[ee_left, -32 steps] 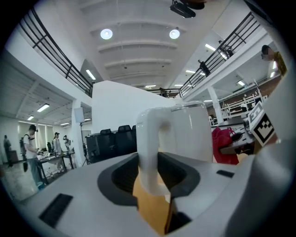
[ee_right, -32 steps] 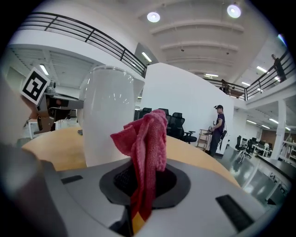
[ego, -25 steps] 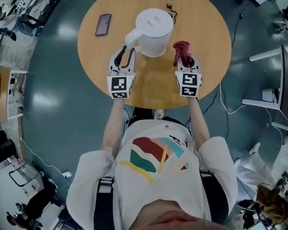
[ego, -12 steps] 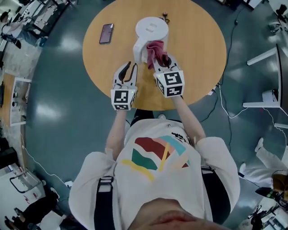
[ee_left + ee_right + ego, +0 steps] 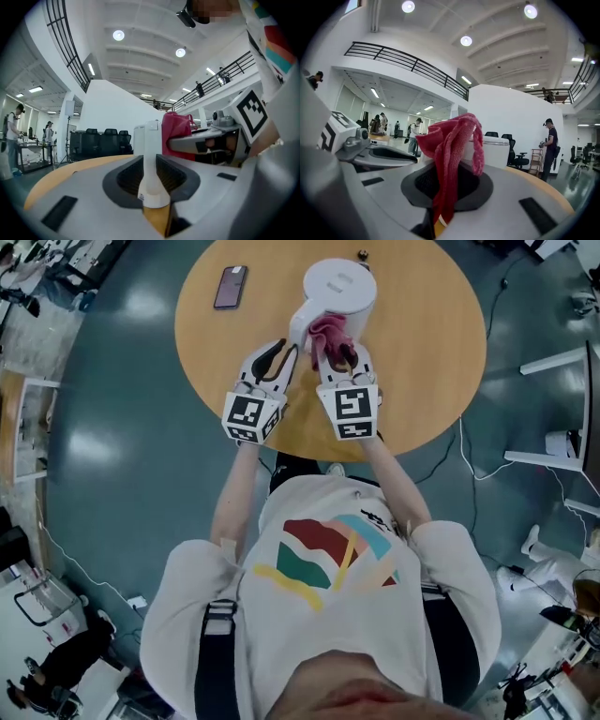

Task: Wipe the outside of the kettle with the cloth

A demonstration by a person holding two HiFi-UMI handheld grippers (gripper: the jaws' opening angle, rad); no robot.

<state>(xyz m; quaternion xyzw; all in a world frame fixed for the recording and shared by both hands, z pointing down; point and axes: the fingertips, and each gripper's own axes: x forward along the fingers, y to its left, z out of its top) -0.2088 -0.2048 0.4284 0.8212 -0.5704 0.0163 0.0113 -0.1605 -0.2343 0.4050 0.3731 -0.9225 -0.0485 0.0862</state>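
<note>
- Red terry cloth (image 5: 450, 154) hangs bunched from the right tool (image 5: 446, 190). The jaws are pressed together on its lower folds, and the loose upper part stands above the pads.
- White electric kettle (image 5: 339, 289) stands upright toward the far side of the round wooden worktop (image 5: 422, 381). Its lid is on and its handle (image 5: 152, 159) is turned toward the person.
- Left tool (image 5: 153, 180) points level at the kettle with the handle between its jaws. The jaws have just been closing and now pinch the handle from both sides.
- From the head view, the cloth sits at the kettle's near wall, just right of the handle. Whether it actually presses on the wall cannot be told.
- Both tools lie side by side and close together. The right one's flank shows at the right of the left gripper view.
- Dark phone (image 5: 231, 287) lies flat on the worktop to the left of the kettle, well apart from it.
- Small dark object (image 5: 362, 254) sits just behind the kettle, too small to identify.
- Person (image 5: 328, 615) in a pale T-shirt with a striped print stands at the worktop's near edge, both arms stretched forward.
- Bystanders (image 5: 551, 145) stand in the hall behind.
</note>
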